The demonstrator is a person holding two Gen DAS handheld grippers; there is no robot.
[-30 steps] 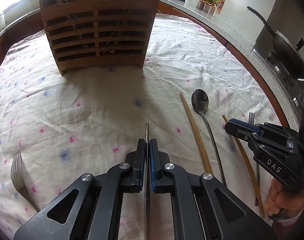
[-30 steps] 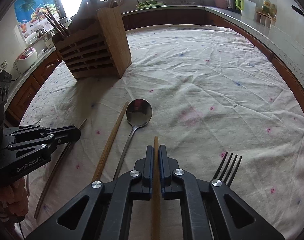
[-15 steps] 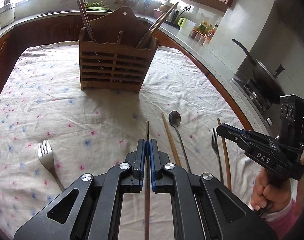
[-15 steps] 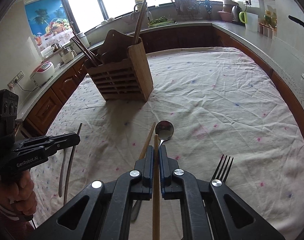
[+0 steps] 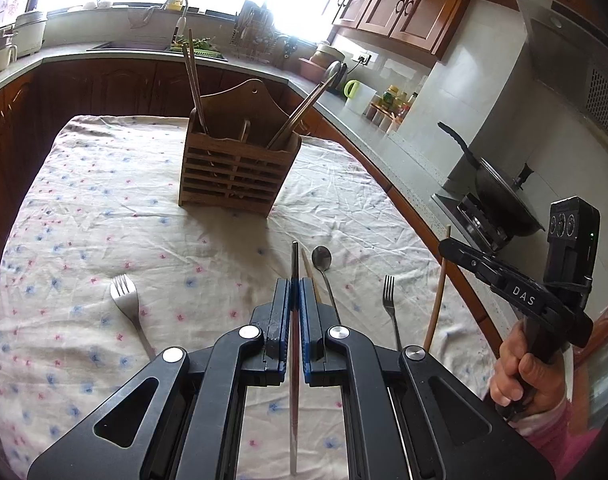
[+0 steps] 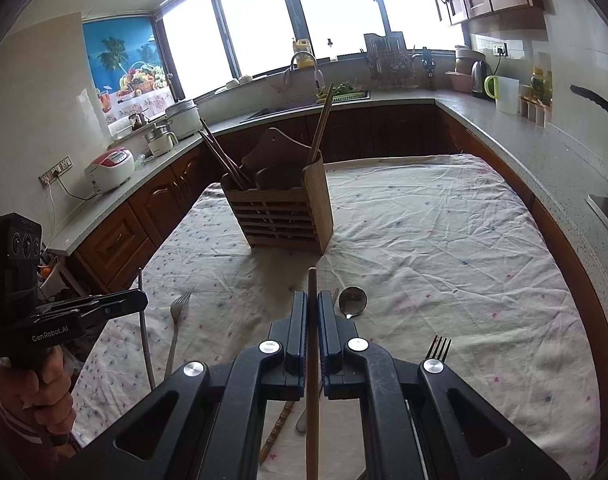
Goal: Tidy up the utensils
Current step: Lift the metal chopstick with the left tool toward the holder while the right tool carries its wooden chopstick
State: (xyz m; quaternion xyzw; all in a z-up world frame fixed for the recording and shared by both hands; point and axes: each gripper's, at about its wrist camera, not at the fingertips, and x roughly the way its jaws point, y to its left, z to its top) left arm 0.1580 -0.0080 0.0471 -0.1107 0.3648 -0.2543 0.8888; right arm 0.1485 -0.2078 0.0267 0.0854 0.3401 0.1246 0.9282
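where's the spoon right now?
The spoon lies on the tablecloth just right of centre in the left wrist view, beside a wooden chopstick still on the cloth, in front of the wooden holder.

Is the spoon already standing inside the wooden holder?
No, the spoon lies flat on the tablecloth, in front of the wooden holder.

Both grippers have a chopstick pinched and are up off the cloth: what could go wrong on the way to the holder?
1. The metal chopstick in the left gripper and the wooden chopstick in the right gripper are each pinched at one narrow spot, so either could pivot or slip.
2. The wooden holder already has utensils leaning across its compartments; an incoming tip may snag them.
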